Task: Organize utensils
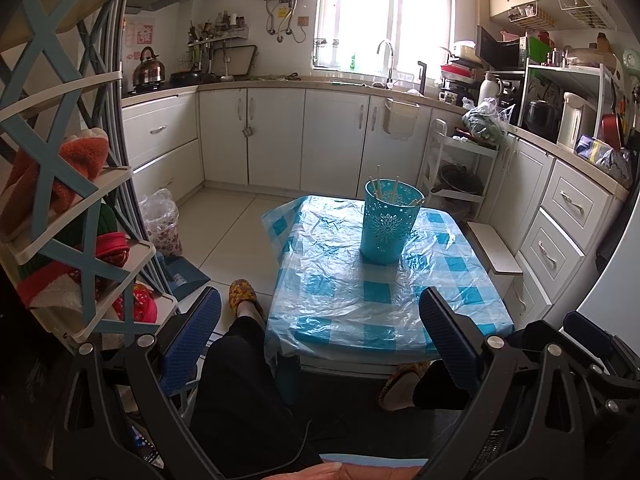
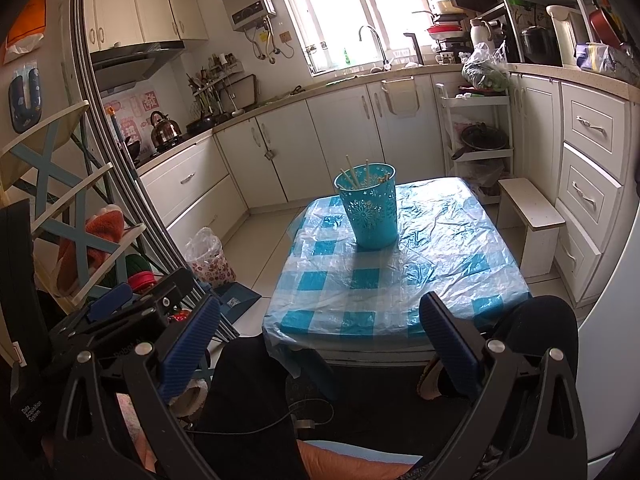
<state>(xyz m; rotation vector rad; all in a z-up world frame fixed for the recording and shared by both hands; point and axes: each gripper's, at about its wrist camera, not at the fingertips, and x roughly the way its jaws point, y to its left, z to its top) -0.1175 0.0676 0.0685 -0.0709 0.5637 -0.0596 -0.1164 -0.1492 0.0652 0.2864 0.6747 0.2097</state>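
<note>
Right wrist view, left tool [image 2: 132, 312] (wide), stool [image 2: 532, 216]

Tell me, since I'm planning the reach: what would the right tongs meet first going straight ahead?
Probably the near edge of the checked table, which sits between the open right tongs. The teal holder stands farther back. Depth is unclear.

Glossy, crinkled plastic sheeting [image 1: 344, 280] covers the surface; the teal holder [image 1: 390, 220] looks smooth, perforated, faintly shiny; pale wooden chopsticks [image 1: 377, 184] look matt; ribbed blue fingers [image 1: 192, 340].
</note>
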